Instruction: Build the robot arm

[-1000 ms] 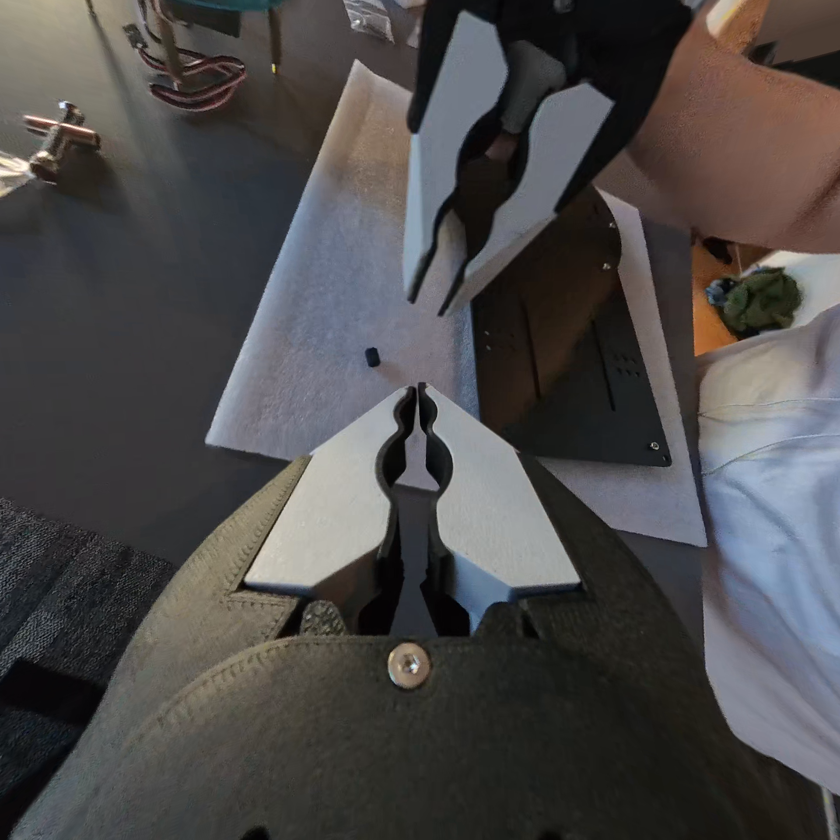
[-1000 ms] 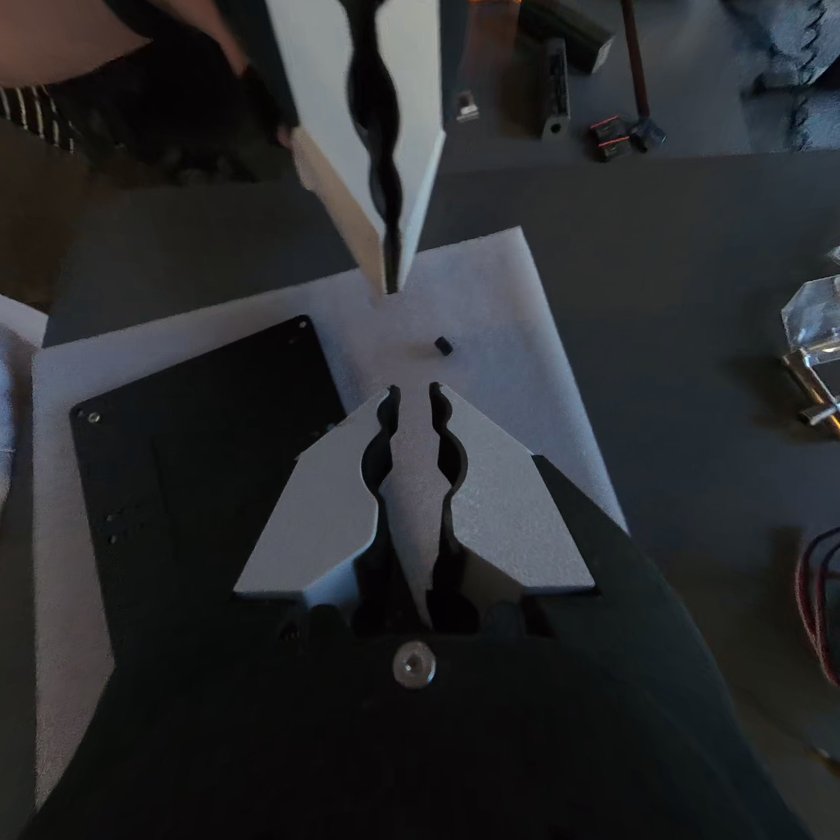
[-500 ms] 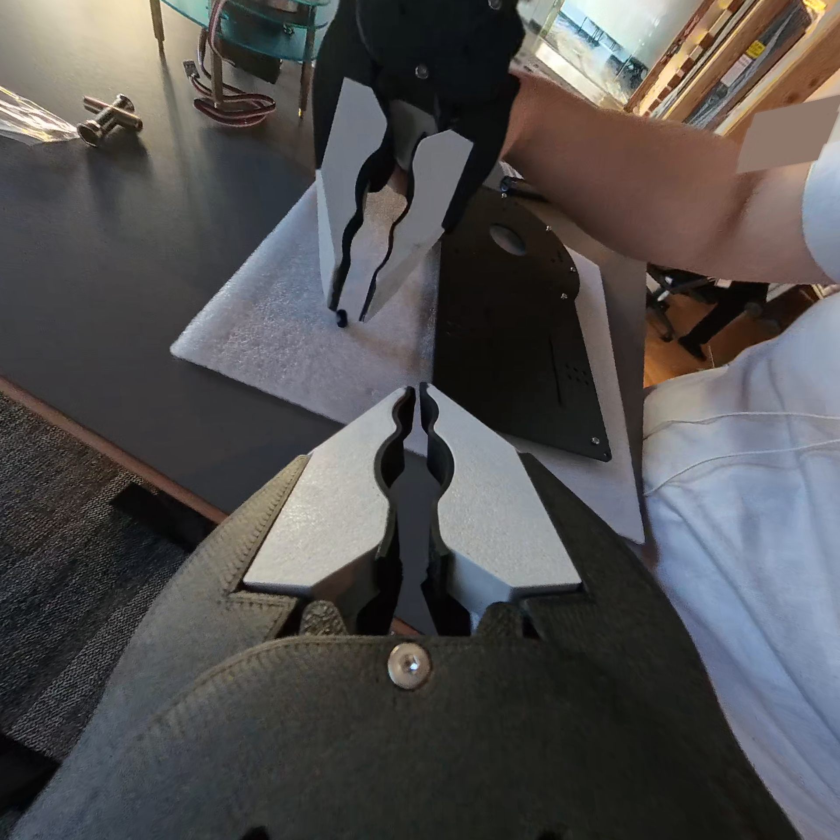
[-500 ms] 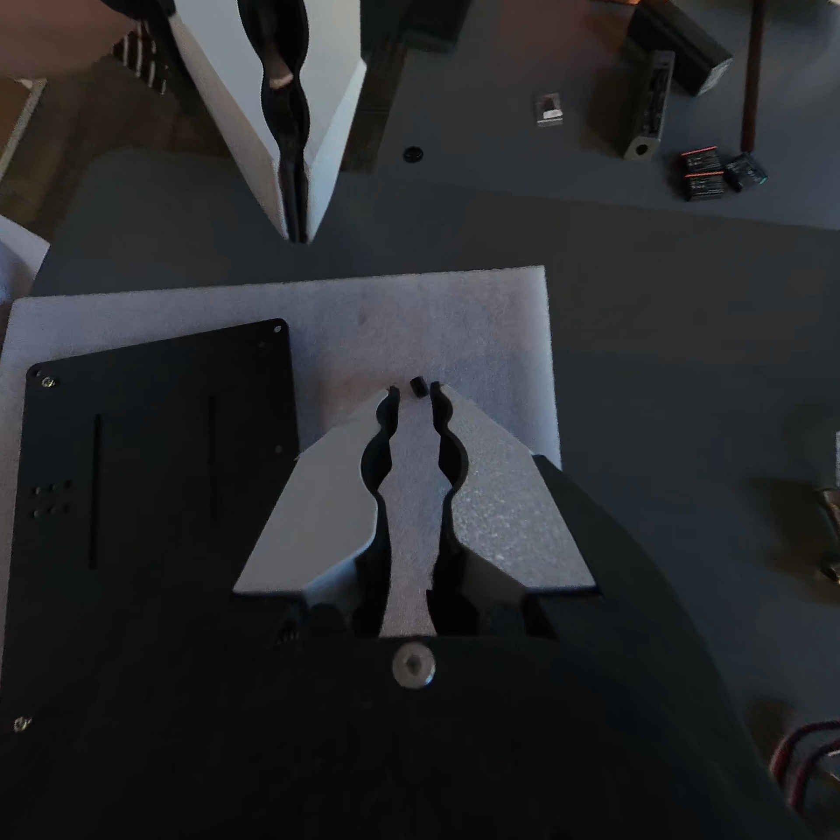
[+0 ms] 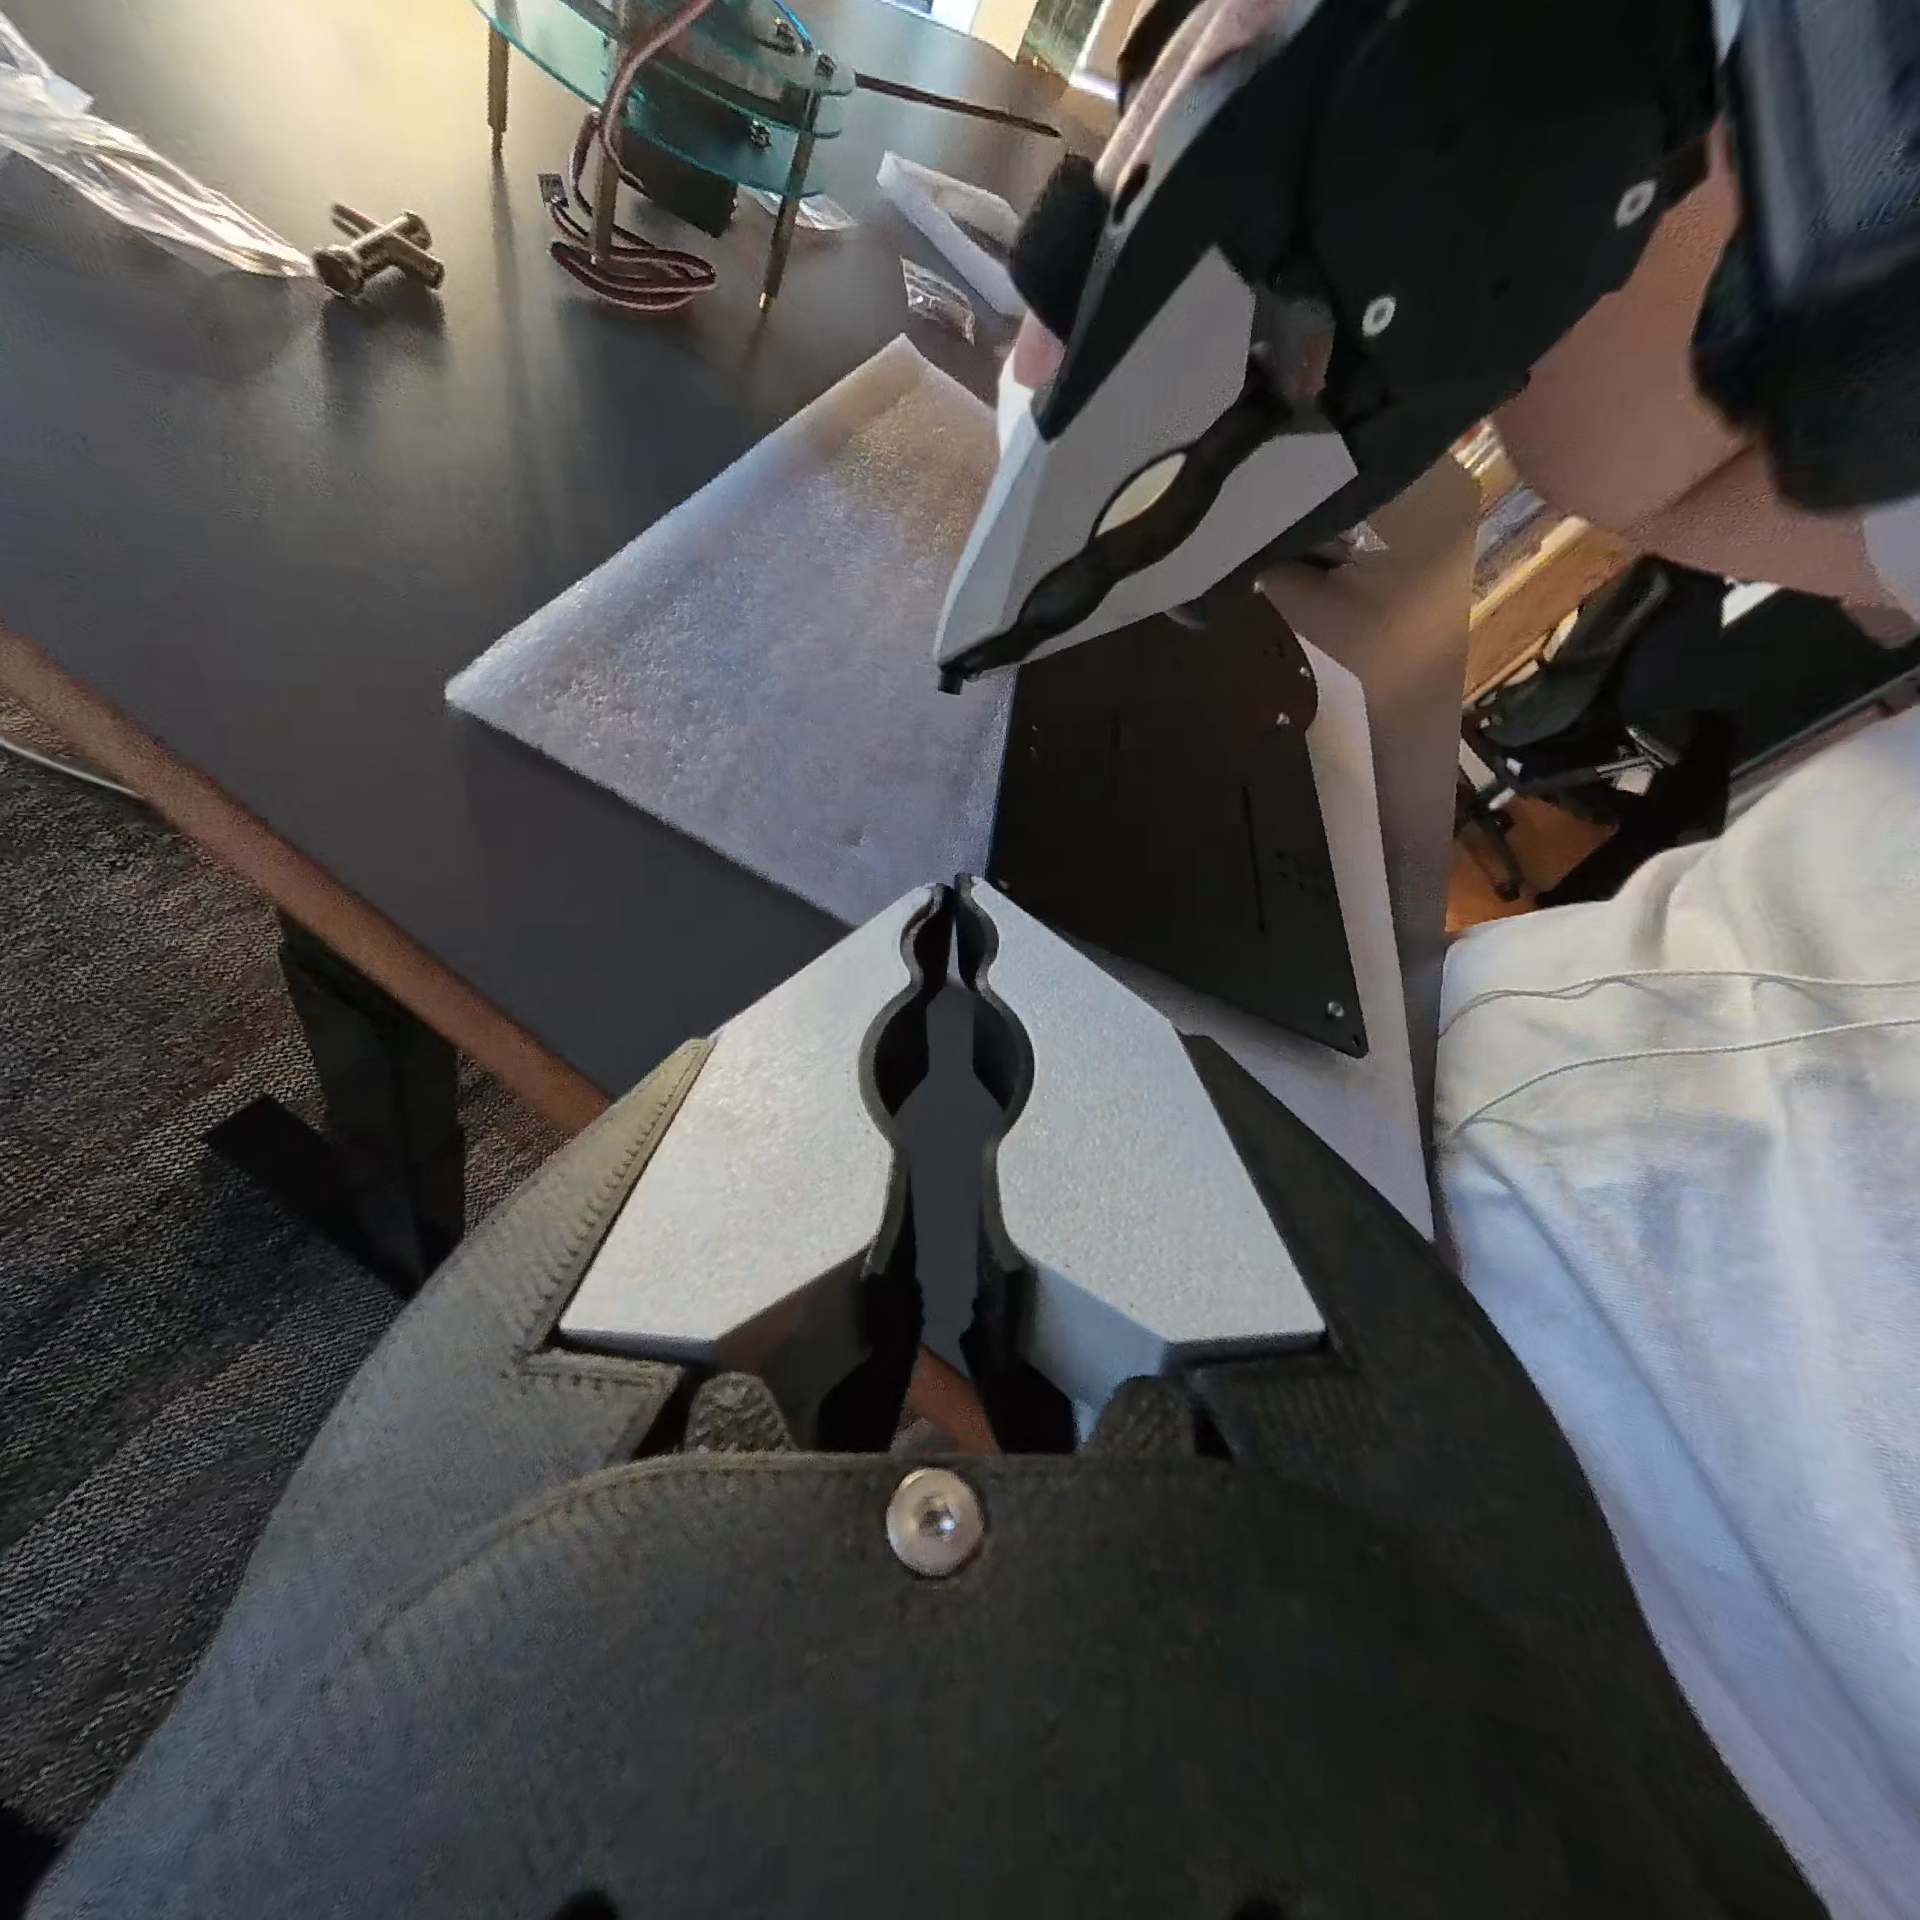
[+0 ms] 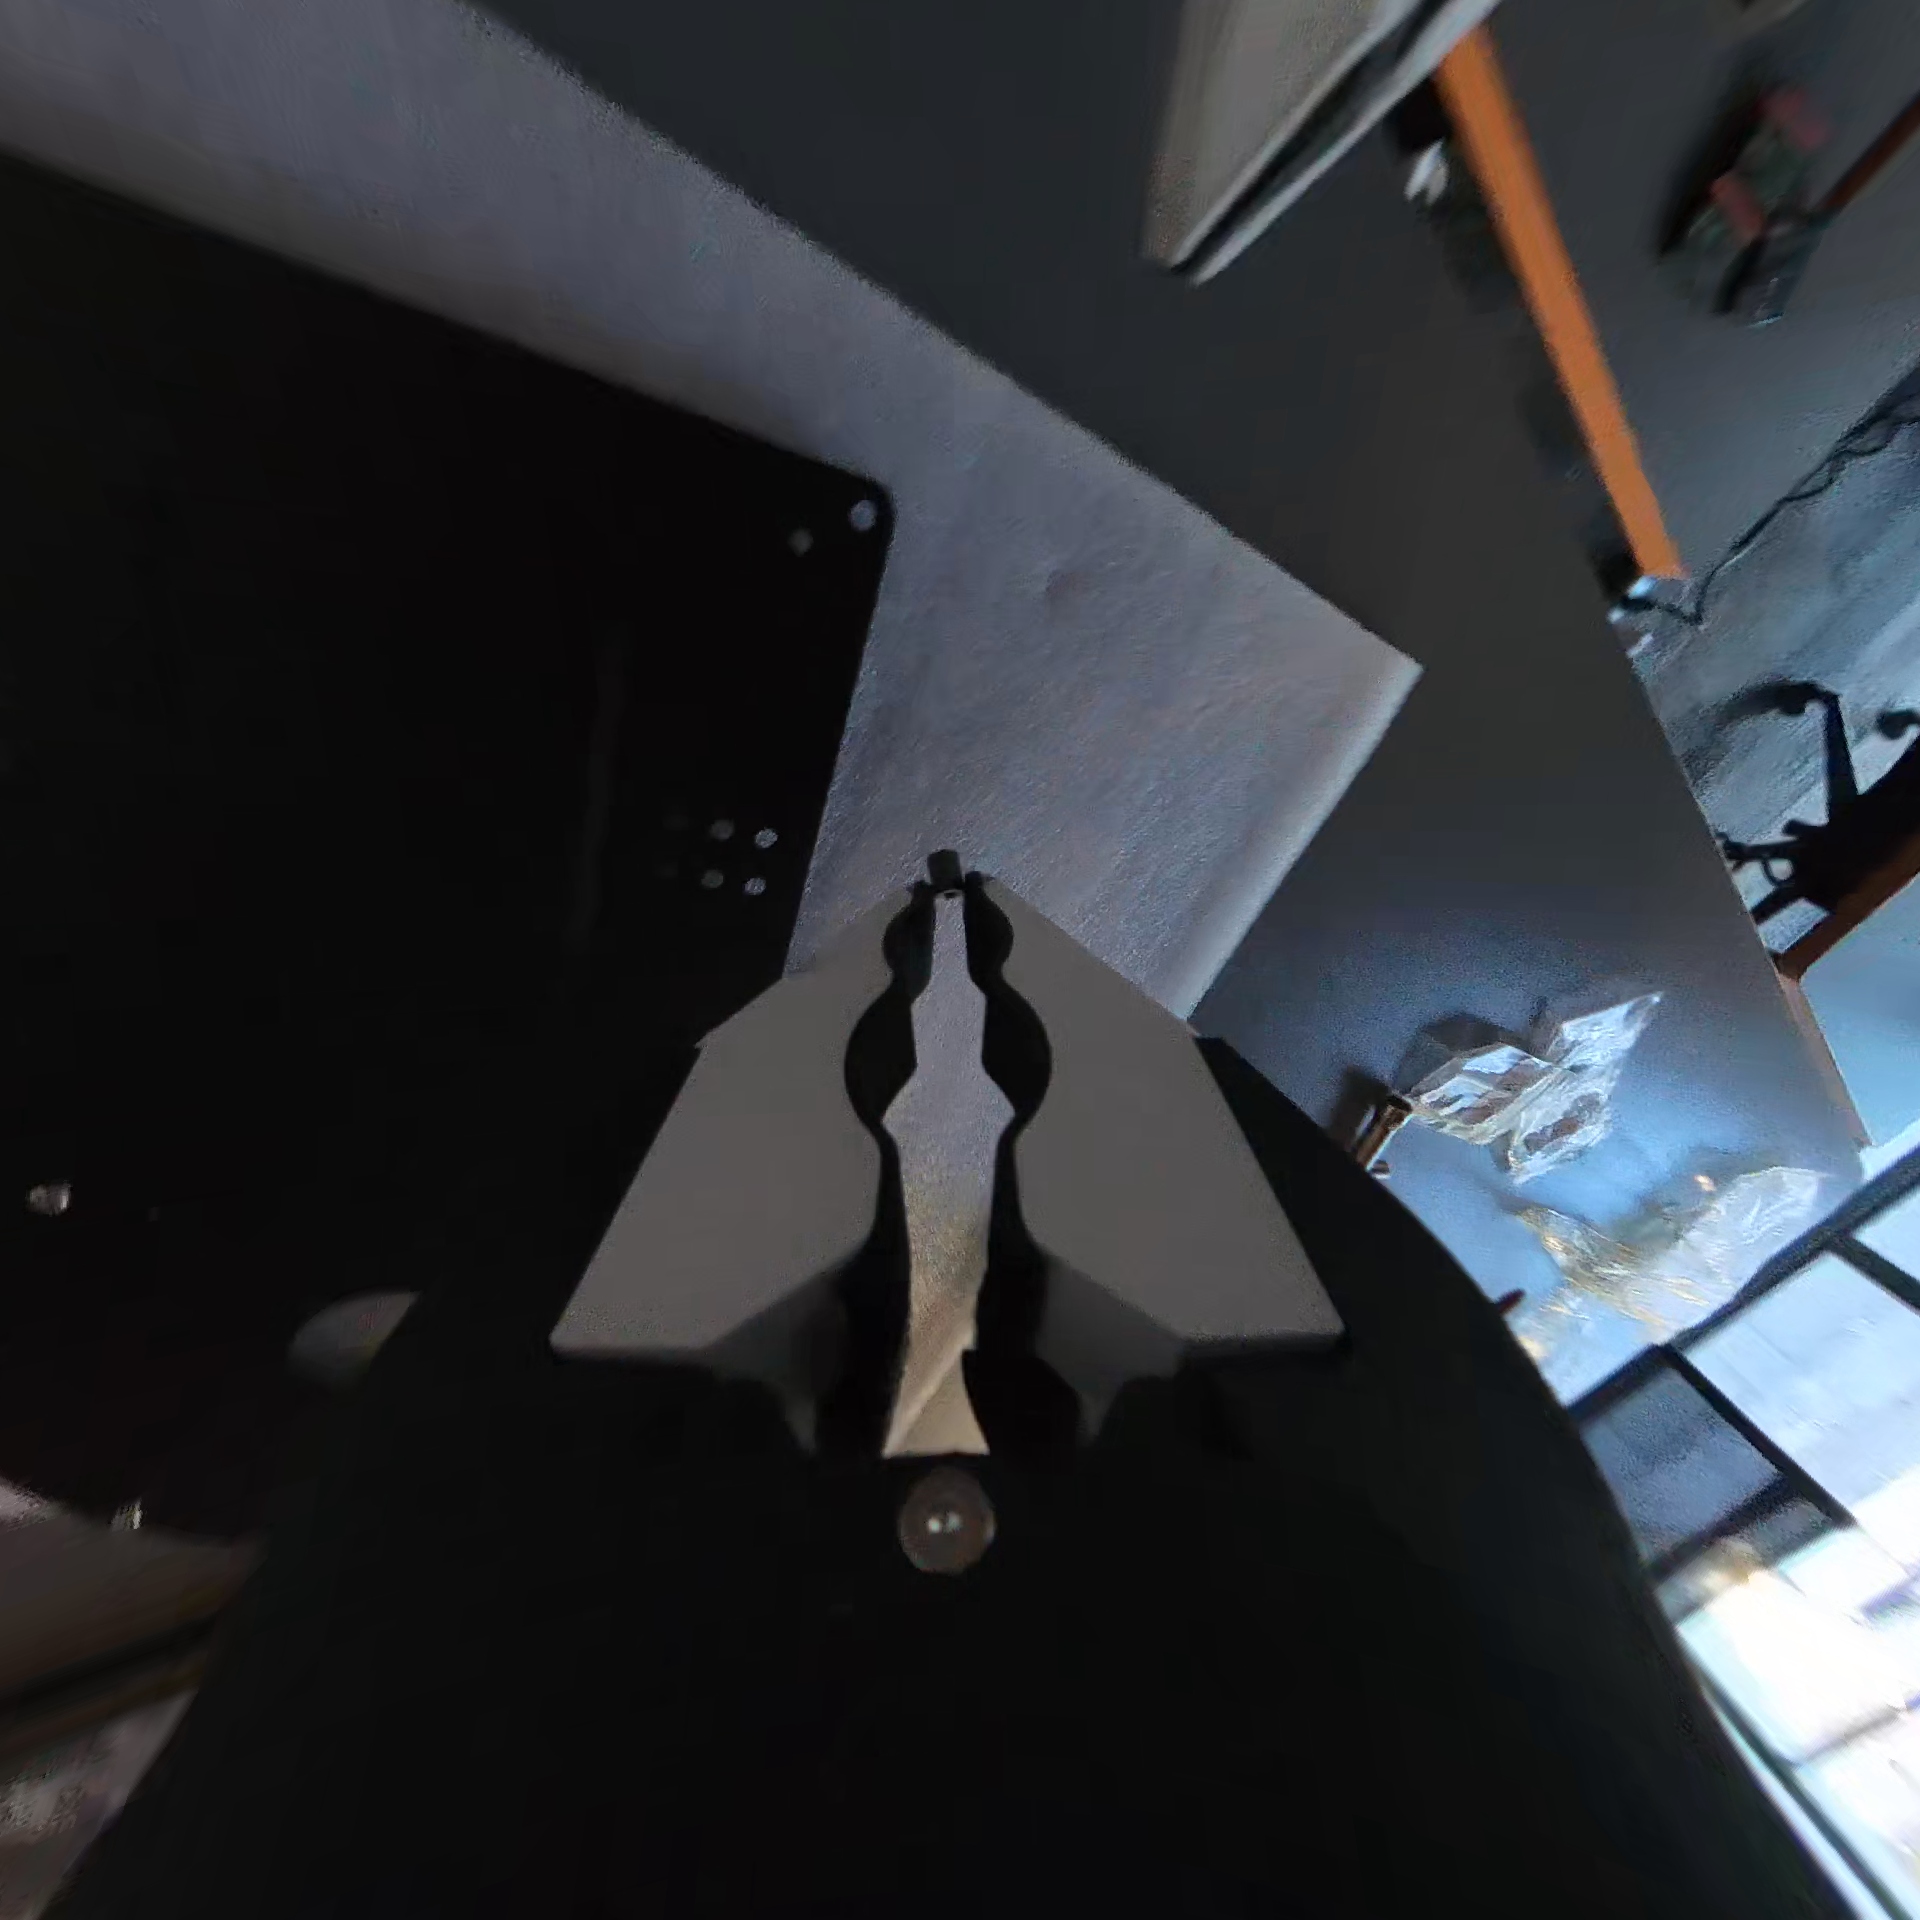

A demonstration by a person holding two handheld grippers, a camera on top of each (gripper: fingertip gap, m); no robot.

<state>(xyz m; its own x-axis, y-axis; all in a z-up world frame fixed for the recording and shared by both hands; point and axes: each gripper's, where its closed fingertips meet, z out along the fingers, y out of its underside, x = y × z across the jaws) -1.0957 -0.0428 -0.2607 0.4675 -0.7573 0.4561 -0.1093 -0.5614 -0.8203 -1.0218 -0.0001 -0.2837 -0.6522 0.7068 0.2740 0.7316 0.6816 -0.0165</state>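
Observation:
My right gripper is shut on a small black cylinder, pinched at the very tips and held above the white foam sheet. It sits next to the edge of a flat black plate with small holes. In the left wrist view the right gripper hangs tilted over the border between the foam sheet and the black plate. The cylinder shows there only as a dark tip. My left gripper is shut and empty, back over the near table edge.
On the dark table stand a clear teal disc on thin legs with red wires, metal bolts and a plastic bag. The wooden table edge runs on the left. A person's white shirt is on the right. Crumpled plastic bags lie beyond the foam. My hands' fingertips stand some 10 cm from each other.
The right gripper came down around the small black cylinder on the foam, shut on it and lifted it, tilting. The left gripper drew back toward the table edge, still shut.

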